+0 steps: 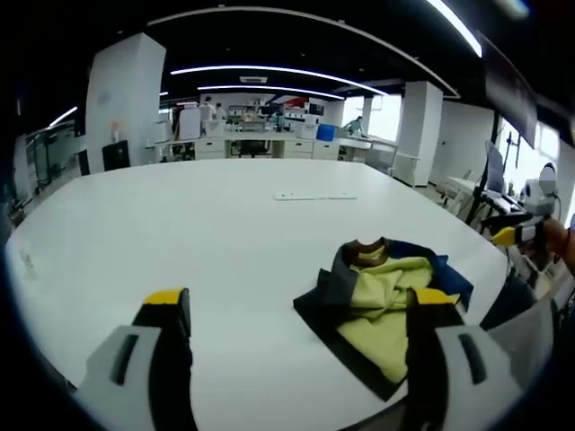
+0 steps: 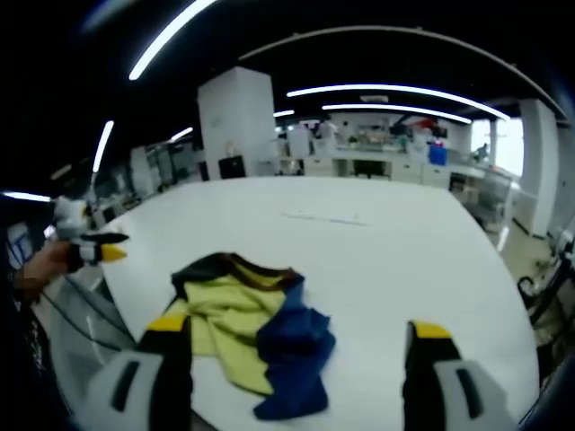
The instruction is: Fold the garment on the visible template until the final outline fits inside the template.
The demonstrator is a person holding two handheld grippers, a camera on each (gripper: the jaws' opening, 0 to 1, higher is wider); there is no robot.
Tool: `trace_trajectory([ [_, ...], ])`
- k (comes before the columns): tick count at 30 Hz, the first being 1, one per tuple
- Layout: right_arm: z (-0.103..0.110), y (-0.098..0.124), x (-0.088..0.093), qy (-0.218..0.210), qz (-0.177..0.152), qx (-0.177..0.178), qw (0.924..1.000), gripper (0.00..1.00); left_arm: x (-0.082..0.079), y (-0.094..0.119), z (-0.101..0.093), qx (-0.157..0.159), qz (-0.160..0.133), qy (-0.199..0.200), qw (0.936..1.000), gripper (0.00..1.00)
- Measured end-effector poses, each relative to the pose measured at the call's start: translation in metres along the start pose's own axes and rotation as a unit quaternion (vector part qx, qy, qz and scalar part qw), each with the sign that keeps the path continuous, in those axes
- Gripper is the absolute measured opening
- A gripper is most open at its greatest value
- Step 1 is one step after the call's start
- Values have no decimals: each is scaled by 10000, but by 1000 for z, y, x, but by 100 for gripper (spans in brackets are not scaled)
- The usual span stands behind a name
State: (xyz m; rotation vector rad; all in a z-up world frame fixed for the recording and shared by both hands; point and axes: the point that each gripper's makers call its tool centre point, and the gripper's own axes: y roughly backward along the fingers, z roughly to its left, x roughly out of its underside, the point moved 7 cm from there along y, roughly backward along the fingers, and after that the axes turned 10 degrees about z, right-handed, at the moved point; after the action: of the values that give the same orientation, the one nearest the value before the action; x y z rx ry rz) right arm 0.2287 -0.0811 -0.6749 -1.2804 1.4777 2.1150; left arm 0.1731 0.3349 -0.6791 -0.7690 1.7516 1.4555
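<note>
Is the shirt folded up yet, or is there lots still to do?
Nothing looks folded yet: the garment lies crumpled on the white table. Nothing is in hand; the left gripper and right gripper are both open and empty. All the folding is left.

My right gripper hung wide apart above table. Crumpled garment lay near its near-left edge. Left gripper hovered beyond left edge.
</note>
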Motion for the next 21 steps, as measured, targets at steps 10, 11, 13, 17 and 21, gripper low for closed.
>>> trace_trajectory([
  [10,1,0,0,45,49,30,10000,99,1,1,1,-9,27,-35,10000,97],
  [11,2,0,0,42,48,30,10000,99,1,1,1,-8,28,-42,10000,97],
  [13,1,0,0,31,40,38,10000,99,0,2,2,-12,18,-37,10000,97],
  [17,1,0,-1,-3,10,31,10000,98,-2,2,2,-1,-30,-1,10000,96],
  [21,0,0,-2,4,-40,89,10000,99,-2,3,3,3,-50,13,10000,96],
])
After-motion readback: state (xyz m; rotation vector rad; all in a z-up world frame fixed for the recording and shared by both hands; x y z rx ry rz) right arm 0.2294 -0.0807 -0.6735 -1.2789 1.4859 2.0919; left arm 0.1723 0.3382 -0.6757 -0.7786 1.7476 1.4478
